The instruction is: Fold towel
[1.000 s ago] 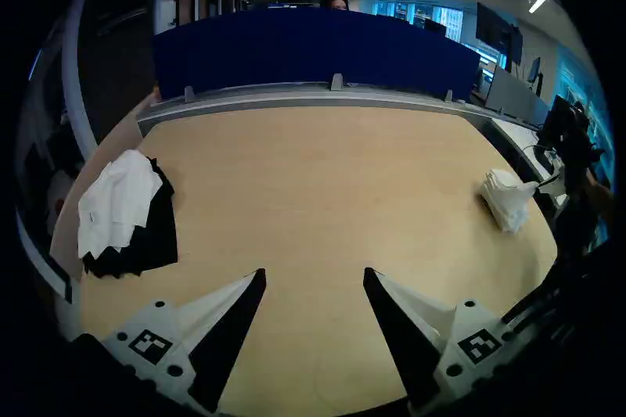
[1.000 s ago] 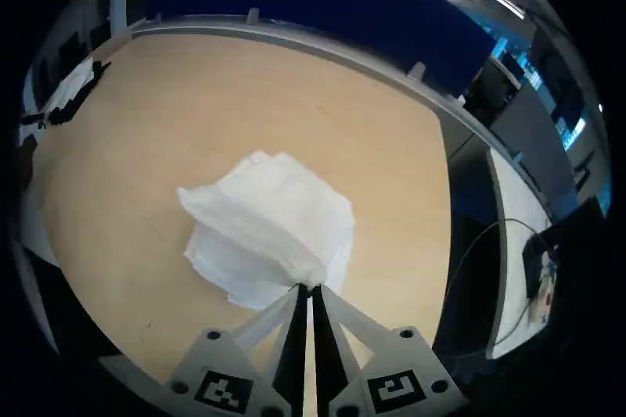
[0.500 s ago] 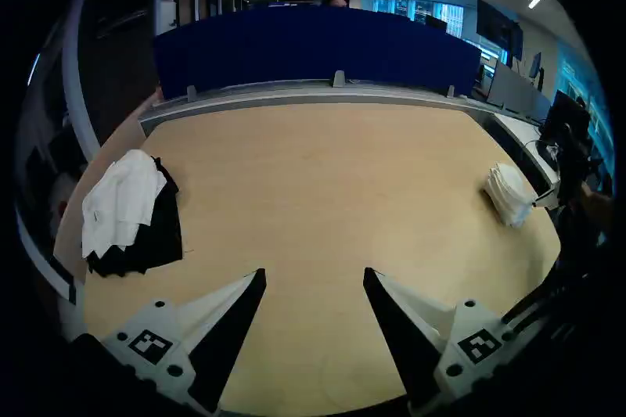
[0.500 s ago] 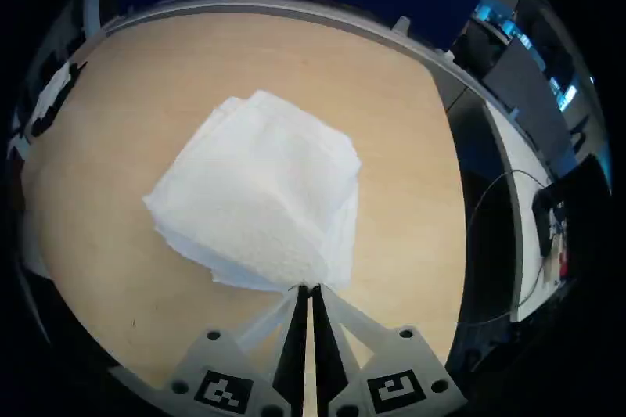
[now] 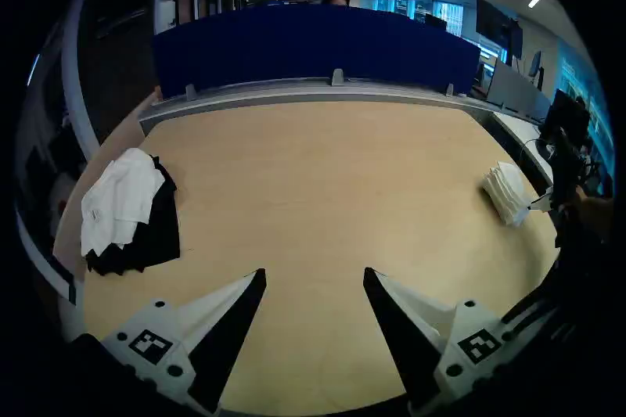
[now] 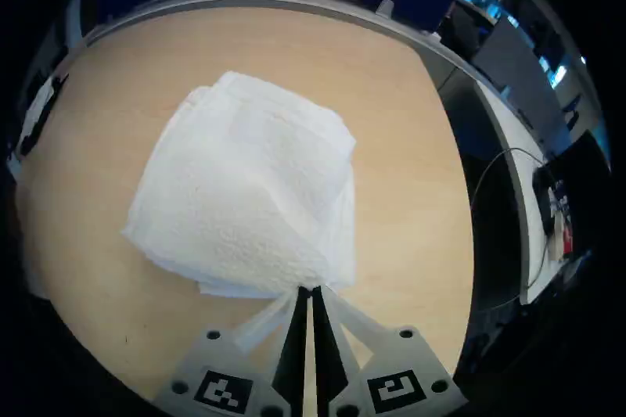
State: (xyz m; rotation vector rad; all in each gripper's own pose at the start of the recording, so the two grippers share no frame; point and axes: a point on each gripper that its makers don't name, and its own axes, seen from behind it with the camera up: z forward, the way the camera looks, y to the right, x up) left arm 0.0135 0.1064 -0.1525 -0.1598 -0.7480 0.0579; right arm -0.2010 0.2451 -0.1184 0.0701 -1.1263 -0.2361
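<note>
Nubby terry towel (image 6: 250,198), matt wood table (image 5: 329,174)

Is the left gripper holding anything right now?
No: the left gripper is open, its two fingers spread apart with nothing but bare table between them.

**Open tongs over a bare stretch of table**

The left tongs (image 5: 314,282) hang low over the pale wooden table (image 5: 329,174), their two fingers spread wide apart with nothing between them. Far to the left, near the table's edge, a white cloth (image 5: 117,202) lies partly on top of a black cloth (image 5: 152,241). At the far right edge sits a folded white towel (image 5: 505,192), where the right tongs (image 5: 535,202) meet its outer side; their grip is too small to make out. A blue partition (image 5: 313,45) runs along the back of the table.
</note>
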